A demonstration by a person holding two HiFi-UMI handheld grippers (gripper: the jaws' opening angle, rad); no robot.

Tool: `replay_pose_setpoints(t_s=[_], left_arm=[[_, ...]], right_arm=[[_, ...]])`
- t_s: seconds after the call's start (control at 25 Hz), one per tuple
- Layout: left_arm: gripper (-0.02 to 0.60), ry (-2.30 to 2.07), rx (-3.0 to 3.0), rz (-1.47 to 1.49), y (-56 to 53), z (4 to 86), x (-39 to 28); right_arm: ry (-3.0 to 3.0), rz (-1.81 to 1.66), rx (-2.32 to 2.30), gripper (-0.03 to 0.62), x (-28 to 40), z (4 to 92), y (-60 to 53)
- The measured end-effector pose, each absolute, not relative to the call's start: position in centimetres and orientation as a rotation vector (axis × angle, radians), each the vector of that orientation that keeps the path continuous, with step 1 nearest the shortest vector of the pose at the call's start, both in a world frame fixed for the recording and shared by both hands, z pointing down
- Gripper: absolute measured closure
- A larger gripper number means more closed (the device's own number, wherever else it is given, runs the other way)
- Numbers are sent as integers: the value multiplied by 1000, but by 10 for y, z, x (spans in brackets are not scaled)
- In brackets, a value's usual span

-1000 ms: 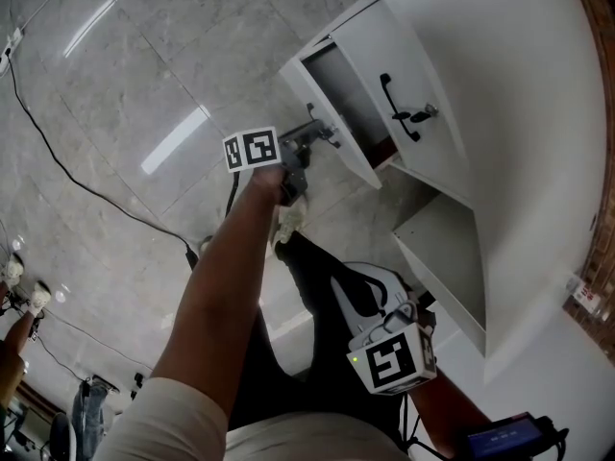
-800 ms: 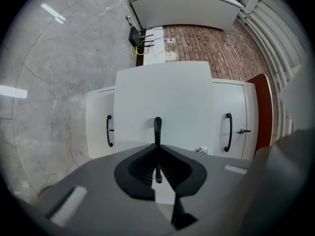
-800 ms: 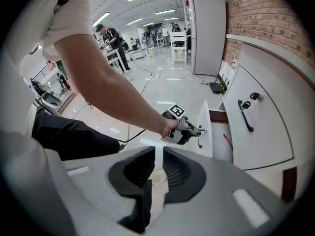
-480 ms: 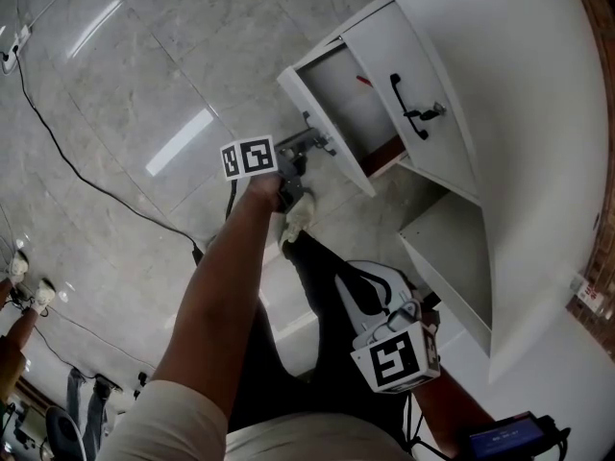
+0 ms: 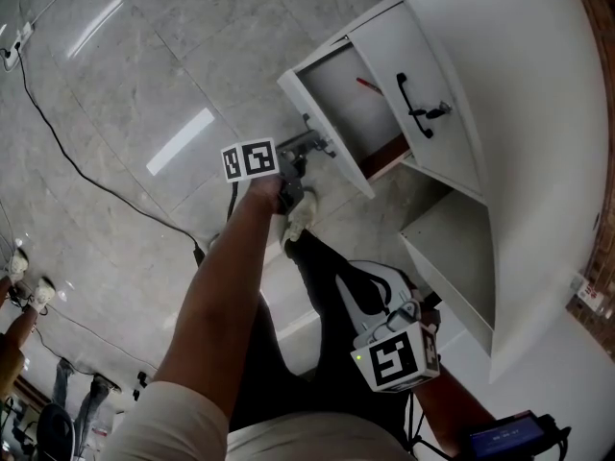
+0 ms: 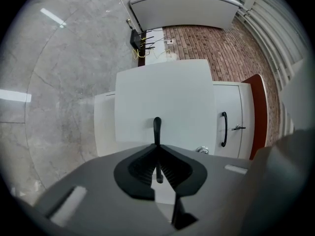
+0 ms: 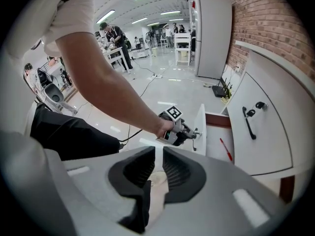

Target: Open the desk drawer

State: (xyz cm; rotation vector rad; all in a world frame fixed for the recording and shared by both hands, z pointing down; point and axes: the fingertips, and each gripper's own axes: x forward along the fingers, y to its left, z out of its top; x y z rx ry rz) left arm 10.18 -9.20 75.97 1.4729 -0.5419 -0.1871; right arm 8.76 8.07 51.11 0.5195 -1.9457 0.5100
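The white desk drawer (image 5: pixel 324 123) stands pulled out from the desk, and a red pen (image 5: pixel 367 84) lies inside it. My left gripper (image 5: pixel 309 146) is shut on the drawer's black handle (image 6: pixel 157 128), which runs upright between the jaws in the left gripper view. From the right gripper view the left gripper (image 7: pixel 181 130) shows at the drawer front (image 7: pixel 200 127). My right gripper (image 5: pixel 370 291) hangs low over the person's lap, well back from the desk. Its jaws (image 7: pixel 158 159) are shut with nothing between them.
Beside the drawer is a white cabinet door (image 5: pixel 423 75) with a black handle (image 5: pixel 414 107) and a key. Below it an open white compartment (image 5: pixel 452 257). Cables (image 5: pixel 58 152) trail over the grey tiled floor. People (image 7: pixel 115 36) work far behind; a brick wall (image 7: pixel 256 18) lies to the right.
The drawer has slid further out with my left gripper on its handle, and the red pen inside has come into sight. The right gripper has stayed where it was.
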Motion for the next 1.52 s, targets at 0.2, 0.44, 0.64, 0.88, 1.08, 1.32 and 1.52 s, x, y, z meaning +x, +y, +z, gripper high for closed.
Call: replay_pose_setpoints(t_s=[0.2,0.44,0.64,0.88,1.08,1.32,1.52], left_arm=[[552,-570,1493,-162,-91,760,101],[512,-619,1509,-126,-86,763,92],[508,-664,1490,-109,-73,759,74],[512,-672,1501,-85,-49,726,46],[520,-666,1534,-95,-22,656,1],[532,-638,1588,-96,19,581,-27],[557,-593,1686,-97,55,485,-71]], right_arm=[[-1952,499,513,559,87,509,81],[-1950,481,512,559,92,507,86],[-1971,465,507,559,90,500,89],[-1989,449,509,559,82,483,93],[-2021,441,540,559,49,435,111],[-2058,463,575,559,36,402,125],[-2101,471,636,559,2,355,146]])
